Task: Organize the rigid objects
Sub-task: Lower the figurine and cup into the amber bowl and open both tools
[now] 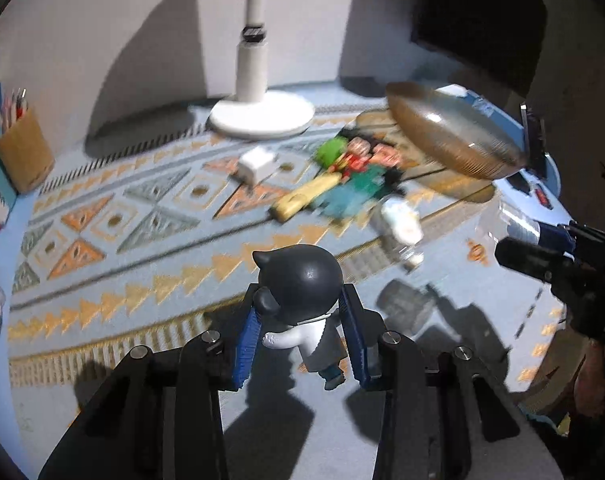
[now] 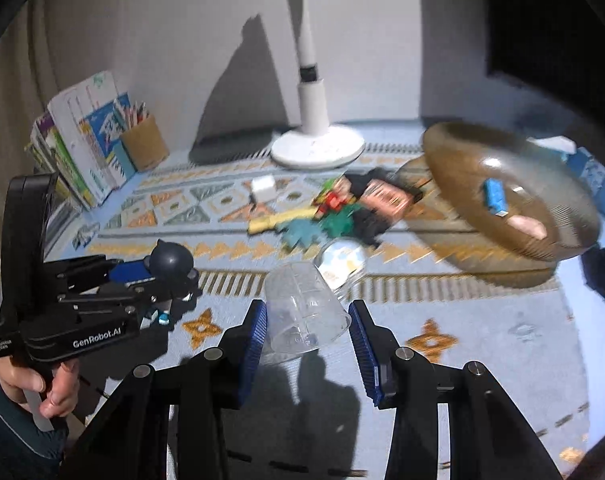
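My left tongs [image 1: 302, 332] clamp the black-headed toy figurine [image 1: 298, 304], right tongs [image 2: 308, 332] pinch the clear plastic measuring cup [image 2: 302, 308], both off the counter [image 2: 482, 340] near-side; slick cup could slip en route to the brown woven basket [image 2: 502, 200].

My left gripper [image 1: 302, 332] points steeply down, its blue pads [image 1: 248, 342] pressed on both sides of a small figure [image 1: 298, 300]. My right gripper [image 2: 308, 334] tilts down likewise, jaws clamped on a clear cup [image 2: 302, 312] lying on its side. My left hand [image 2: 42, 384] wraps the handle, sleeve at the wrist.
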